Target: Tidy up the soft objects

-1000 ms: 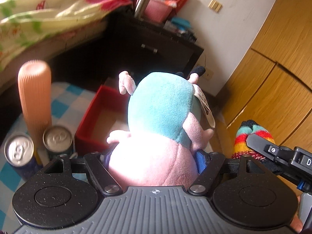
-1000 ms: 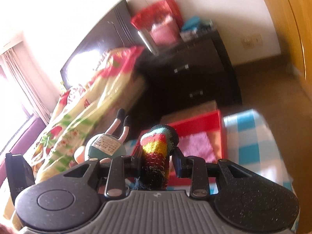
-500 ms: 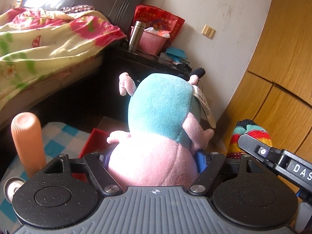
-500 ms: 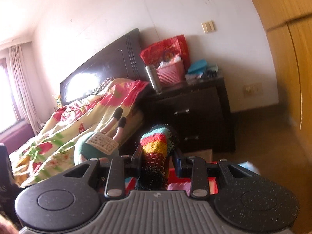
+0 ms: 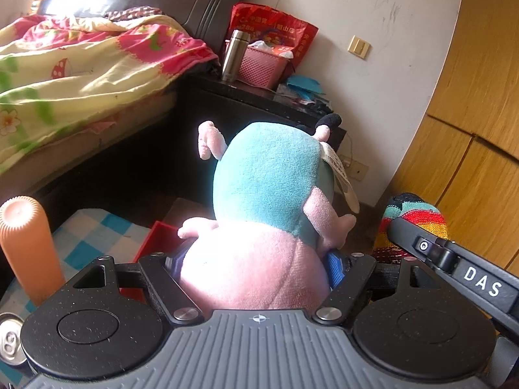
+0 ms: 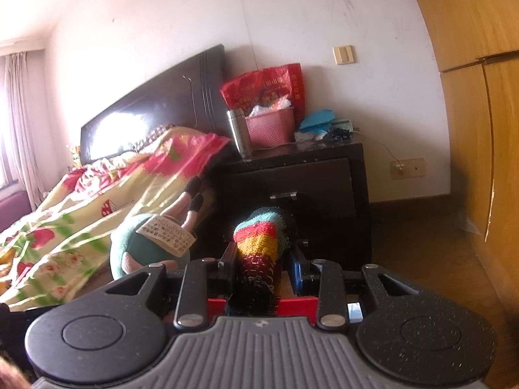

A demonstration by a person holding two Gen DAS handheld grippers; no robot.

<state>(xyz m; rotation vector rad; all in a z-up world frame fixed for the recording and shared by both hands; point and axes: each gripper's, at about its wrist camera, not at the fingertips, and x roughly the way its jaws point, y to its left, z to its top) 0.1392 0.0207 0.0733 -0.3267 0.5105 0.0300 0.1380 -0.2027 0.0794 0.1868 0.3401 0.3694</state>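
Toys have risen: left gripper [image 5: 256, 269] clamps plush pig [image 5: 262, 214], right gripper [image 6: 262, 269] pinches striped sock [image 6: 259, 243], red box [image 5: 155, 243] sunk to lower frame, so both likely head there.

Bedroom interior. A dark nightstand [image 6: 292, 175] stands against the white wall [image 6: 146, 32]; left of it, a bed [image 5: 65, 74] with dark headboard [image 6: 152, 110] and floral quilt. Right of the nightstand, wooden wardrobe doors [image 6: 486, 129] and brown floor [image 6: 421, 227]. Far left, a sunlit curtain [image 6: 19, 113].

home bedroom, bed [image 5: 81, 74], nightstand [image 6: 292, 178], wardrobe [image 5: 480, 97]
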